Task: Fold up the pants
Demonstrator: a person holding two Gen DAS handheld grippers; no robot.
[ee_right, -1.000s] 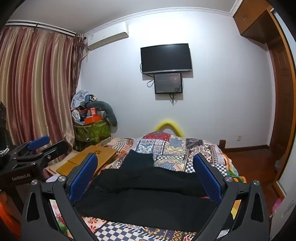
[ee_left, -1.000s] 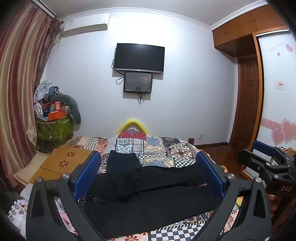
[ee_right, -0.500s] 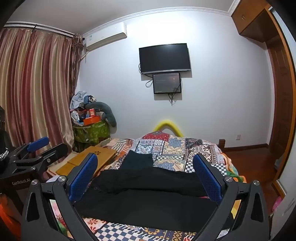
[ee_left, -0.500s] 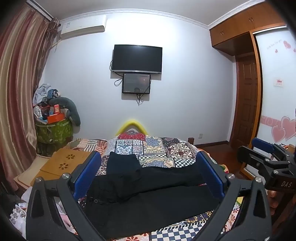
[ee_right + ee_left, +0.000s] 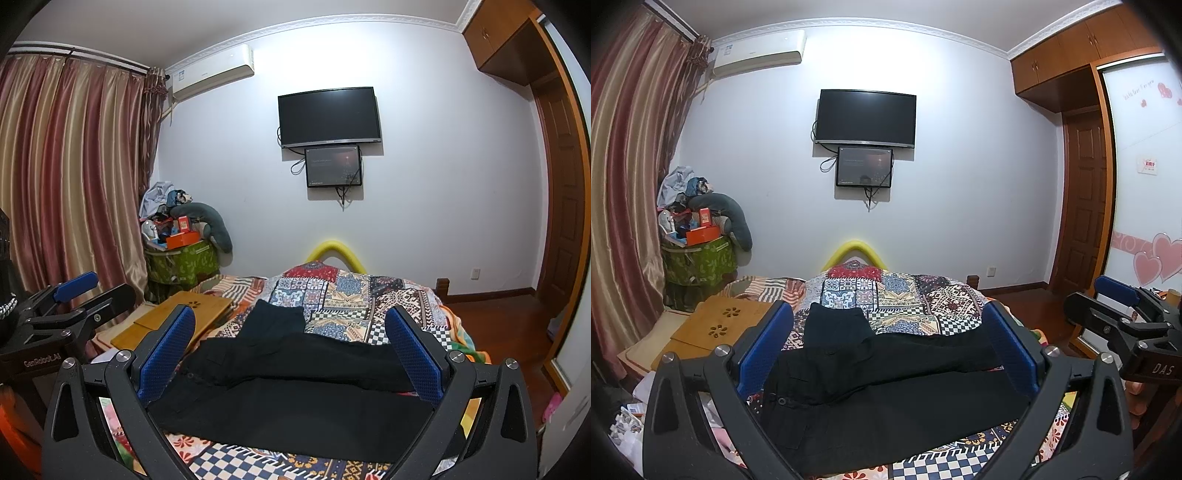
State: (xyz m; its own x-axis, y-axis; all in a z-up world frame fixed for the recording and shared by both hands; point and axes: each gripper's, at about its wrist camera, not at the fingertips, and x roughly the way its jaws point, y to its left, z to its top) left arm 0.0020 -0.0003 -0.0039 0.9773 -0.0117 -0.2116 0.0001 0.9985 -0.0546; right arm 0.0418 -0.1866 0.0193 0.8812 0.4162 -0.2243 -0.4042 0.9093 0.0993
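Black pants [image 5: 886, 398] lie spread across the near end of a bed with a patchwork quilt [image 5: 905, 299], waist to the left, legs running right; a smaller black piece [image 5: 836, 325] lies behind them. The pants also show in the right wrist view [image 5: 295, 391]. My left gripper [image 5: 886, 350] is open and empty, held above and in front of the pants. My right gripper [image 5: 290, 350] is open and empty too, at about the same height. Each gripper shows in the other's view, the right one [image 5: 1123, 314] and the left one [image 5: 74, 295].
A wooden lap desk [image 5: 716, 325] lies at the bed's left. A green bin piled with clutter [image 5: 698, 254] stands by the curtain [image 5: 624, 184]. A TV [image 5: 866, 118] hangs on the far wall. A wardrobe and door [image 5: 1086, 206] are at the right.
Both grippers have tilted or risen slightly, so the room sits a little lower in view. The pants have not moved and both grippers stay open.
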